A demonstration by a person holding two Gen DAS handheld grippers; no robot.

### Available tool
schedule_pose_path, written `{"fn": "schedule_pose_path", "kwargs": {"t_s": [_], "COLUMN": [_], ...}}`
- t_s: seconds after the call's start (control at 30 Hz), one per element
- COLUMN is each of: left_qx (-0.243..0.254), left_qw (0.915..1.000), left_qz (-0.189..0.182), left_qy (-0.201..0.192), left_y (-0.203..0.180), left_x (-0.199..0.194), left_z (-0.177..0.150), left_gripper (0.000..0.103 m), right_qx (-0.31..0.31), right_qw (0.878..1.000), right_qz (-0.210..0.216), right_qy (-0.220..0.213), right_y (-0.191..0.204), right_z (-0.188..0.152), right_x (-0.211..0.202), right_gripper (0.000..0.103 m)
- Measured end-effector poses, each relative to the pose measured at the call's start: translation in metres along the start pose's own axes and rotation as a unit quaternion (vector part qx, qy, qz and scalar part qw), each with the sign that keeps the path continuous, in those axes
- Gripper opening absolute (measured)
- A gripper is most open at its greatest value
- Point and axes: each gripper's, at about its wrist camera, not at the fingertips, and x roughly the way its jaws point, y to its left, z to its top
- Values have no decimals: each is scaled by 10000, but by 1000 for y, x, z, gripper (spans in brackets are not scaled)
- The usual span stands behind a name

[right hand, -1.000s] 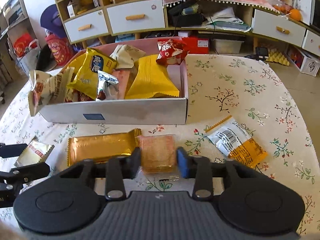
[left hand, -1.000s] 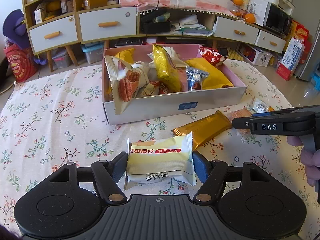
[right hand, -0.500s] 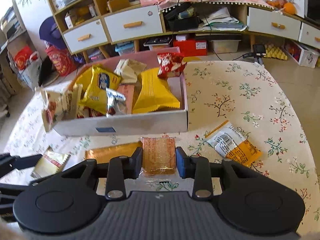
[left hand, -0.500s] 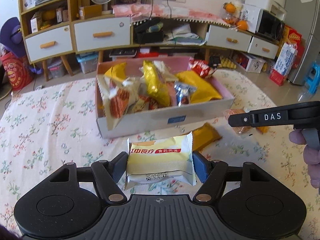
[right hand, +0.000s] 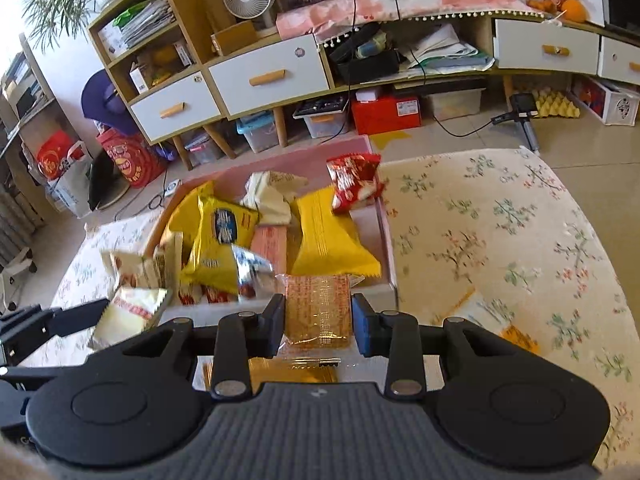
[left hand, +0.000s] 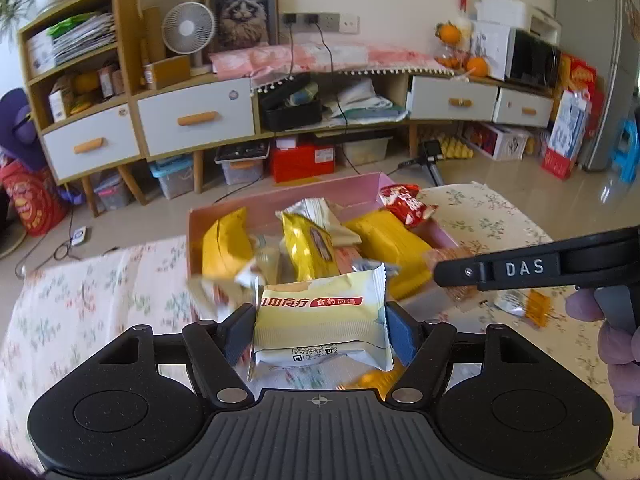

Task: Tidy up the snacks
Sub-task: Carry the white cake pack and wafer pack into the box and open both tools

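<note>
Holding a pale yellow snack packet (left hand: 322,322) between its two pads, the left hand-held gripper (left hand: 320,330) is closed on the packet's sides, and the packet is lifted above the counter (left hand: 80,312) with its flowered cloth. The right hand-held gripper (right hand: 318,322) is nearly closed and grips a flat orange cracker packet (right hand: 318,306) by its edges, also in the air. Both packets hang just in front of the pink box (right hand: 376,216), near its front wall. Inside the box lie several snacks: a yellow bag (right hand: 328,236), a yellow chips bag (right hand: 218,240) and a red packet (right hand: 354,178) that leans on the box's far right corner. A gold bar packet (right hand: 288,372) lies on the counter under the right hand-held gripper. Another orange and white packet (right hand: 500,324) lies on the cloth to the right.
</note>
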Motion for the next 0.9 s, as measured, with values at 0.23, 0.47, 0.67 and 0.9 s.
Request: {"fn": "schedule_pose_path", "kwargs": {"t_s": [0.23,0.47,0.67,0.9], "left_qx": [488,721,792,814], "left_qw": [9987,9971,9964,9964], "left_qz": [112,252,298,235], "left_qy": [53,76,-21,-43], "left_y": [-4,-9,-10,-15], "left_x": [27,45,49,35], "left_z": [18,22,19,16], "left_gripper": [69,70,82,91], "right_qx": [208,309,471,402], "right_qw": [9996,9993,9987,9991], "right_qz": [178,214,214,127], "right_qy": [-65,6,-18,-93], "right_y": [5,6,6,4], "right_z": [26,35,37,35], "right_x": [22,34,32,17], "right_gripper": [32,32,43,65]}}
